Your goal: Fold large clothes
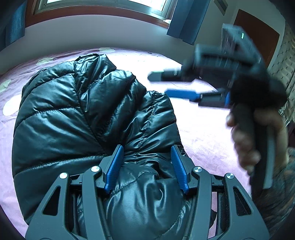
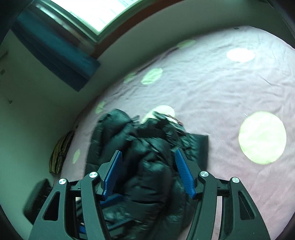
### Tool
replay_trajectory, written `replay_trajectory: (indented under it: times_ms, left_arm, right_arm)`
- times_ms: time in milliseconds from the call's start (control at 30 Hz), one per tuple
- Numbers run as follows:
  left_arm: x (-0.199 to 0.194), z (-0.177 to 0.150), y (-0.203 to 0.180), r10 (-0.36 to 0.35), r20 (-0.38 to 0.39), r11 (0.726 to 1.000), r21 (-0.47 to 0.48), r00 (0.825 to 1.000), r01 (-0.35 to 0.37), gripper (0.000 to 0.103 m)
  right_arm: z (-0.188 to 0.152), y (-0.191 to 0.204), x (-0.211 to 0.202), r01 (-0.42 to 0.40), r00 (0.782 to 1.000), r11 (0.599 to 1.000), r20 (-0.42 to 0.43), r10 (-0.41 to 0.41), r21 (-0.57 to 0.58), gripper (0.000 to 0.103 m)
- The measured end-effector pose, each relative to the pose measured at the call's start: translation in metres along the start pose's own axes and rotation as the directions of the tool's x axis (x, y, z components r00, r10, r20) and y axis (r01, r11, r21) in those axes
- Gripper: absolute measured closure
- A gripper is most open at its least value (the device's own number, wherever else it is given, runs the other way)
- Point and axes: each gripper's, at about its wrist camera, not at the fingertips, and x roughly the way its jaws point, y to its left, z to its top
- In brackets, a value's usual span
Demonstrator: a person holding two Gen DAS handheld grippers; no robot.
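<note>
A glossy black puffer jacket point(image 1: 73, 114) lies bunched on the pink bed sheet point(image 1: 199, 133). My left gripper point(image 1: 147, 146) reaches over its near end, and a thick puffy fold fills the gap between the blue pads point(image 1: 115, 166), which press on it. To the right, a hand point(image 1: 258, 140) holds my right gripper point(image 1: 157, 84), blurred, in the air above the sheet. Its fingers point left, apart, with nothing between them. In the right wrist view the jacket point(image 2: 147, 166) lies blurred below that gripper point(image 2: 149, 151), whose pads point(image 2: 184, 175) are clear of it.
The pink sheet point(image 2: 212, 96) has pale green and white dots and spreads wide to the right of the jacket. A wall with a window point(image 1: 103, 5) and blue curtains point(image 1: 186, 20) runs behind the bed. A striped cushion point(image 2: 60, 153) sits wedged at the bed's left edge.
</note>
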Motion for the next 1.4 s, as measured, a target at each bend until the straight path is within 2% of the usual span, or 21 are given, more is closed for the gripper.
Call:
replay_trajectory:
  times_ms: [100,200,333,433,567,667,867,967,1167,1367,1400]
  left_arm:
    - [-0.001,-0.001,-0.001,0.000,0.001,1.000,0.000,1.000,0.000,0.051]
    - [-0.001,-0.001,-0.001,0.000,0.002,1.000,0.000,1.000,0.000,0.051]
    - [0.000,0.000,-0.002,0.001,-0.006,1.000,0.001,1.000,-0.001,0.051]
    - [0.003,0.002,-0.005,0.002,-0.017,1.000,0.011,1.000,-0.002,0.051]
    - [0.012,0.004,-0.006,-0.007,-0.034,1.000,0.015,0.999,0.007,0.051]
    - [0.019,0.008,-0.004,-0.015,-0.043,1.000,0.005,0.999,0.015,0.051]
    - [0.031,0.010,0.001,-0.017,-0.038,1.000,0.009,0.999,0.017,0.051]
    - [0.030,0.010,0.001,-0.019,-0.037,1.000,0.008,0.999,0.019,0.051]
    - [0.021,0.004,-0.007,-0.010,-0.004,0.999,0.042,1.000,0.010,0.051]
    - [0.015,-0.007,-0.018,0.003,0.015,0.996,0.090,1.000,-0.004,0.047]
    - [0.014,-0.008,-0.021,-0.002,0.019,0.996,0.095,1.000,0.000,0.044]
  right_arm:
    - [0.015,0.017,0.008,-0.059,0.997,0.998,-0.047,0.057,-0.033,0.043]
    - [0.023,0.029,0.026,-0.105,0.987,0.993,-0.132,0.097,-0.062,0.043]
    - [0.030,0.030,0.052,0.012,0.977,0.994,-0.210,-0.035,-0.107,0.045]
    - [0.021,0.026,0.072,0.114,0.951,0.980,-0.268,-0.155,-0.162,0.042]
    - [0.010,0.012,0.098,0.132,0.924,0.976,-0.336,-0.184,-0.172,0.040]
    - [0.006,0.004,0.110,0.134,0.915,0.978,-0.359,-0.185,-0.163,0.039]
    - [-0.002,-0.002,0.111,0.130,0.924,0.980,-0.340,-0.175,-0.151,0.039]
    - [-0.003,0.002,0.104,0.130,0.936,0.980,-0.307,-0.171,-0.151,0.038]
    - [-0.009,0.001,0.081,0.080,0.963,0.989,-0.247,-0.108,-0.121,0.034]
    - [-0.014,0.004,0.053,0.057,0.979,0.993,-0.187,-0.075,-0.100,0.030]
    - [-0.015,0.005,0.050,0.057,0.982,0.994,-0.176,-0.073,-0.097,0.030]
